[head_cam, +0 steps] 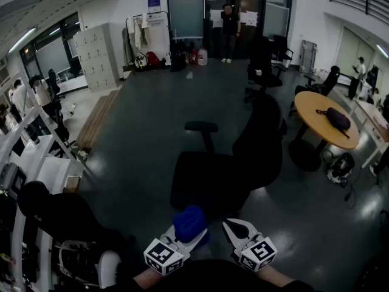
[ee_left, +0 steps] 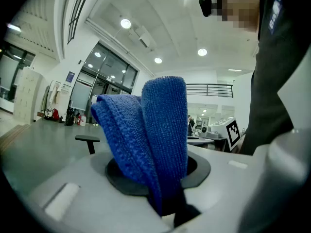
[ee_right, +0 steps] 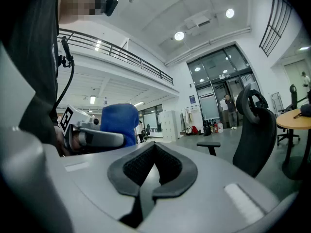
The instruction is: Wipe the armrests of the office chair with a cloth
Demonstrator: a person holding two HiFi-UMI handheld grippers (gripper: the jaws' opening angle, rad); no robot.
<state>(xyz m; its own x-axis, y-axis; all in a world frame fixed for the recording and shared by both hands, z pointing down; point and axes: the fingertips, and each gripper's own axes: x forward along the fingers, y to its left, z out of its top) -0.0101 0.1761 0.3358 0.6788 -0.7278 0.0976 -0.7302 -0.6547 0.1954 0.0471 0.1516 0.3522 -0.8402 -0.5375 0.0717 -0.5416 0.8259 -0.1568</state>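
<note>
Pinching the blue cloth point(ee_left: 155, 135) in my left gripper point(ee_left: 167, 198): jaws clamped on its lower edge, and the folded bulk stands up above them in two thick loops. My right gripper point(ee_right: 154, 154) is pressed together on nothing, pads meeting with no gap, held just beside the left one, low and close to my body.

Out ahead is the black office chair point(head_cam: 243, 157), well apart from both grippers, its backrest to the right and its seat towards me. One armrest point(head_cam: 201, 126) stands clear on its post at the far side of the seat. I cannot make out the near one against the dark seat.

Wiping has not begun, I'd say; this is the approach. To do it well, I should bring the cloth down so a loop lies flat along the armrest pad, not just an edge, then draw it the full length with steady pressure. The free gripper could brace the backrest, since a chair like this may roll or swivel under a push.

As for containers, there's little: grey lockers point(head_cam: 97, 53) by the far wall, doors shut, and a dark bag point(head_cam: 334, 117) lying on the round table point(head_cam: 316, 132), contents not visible.
</note>
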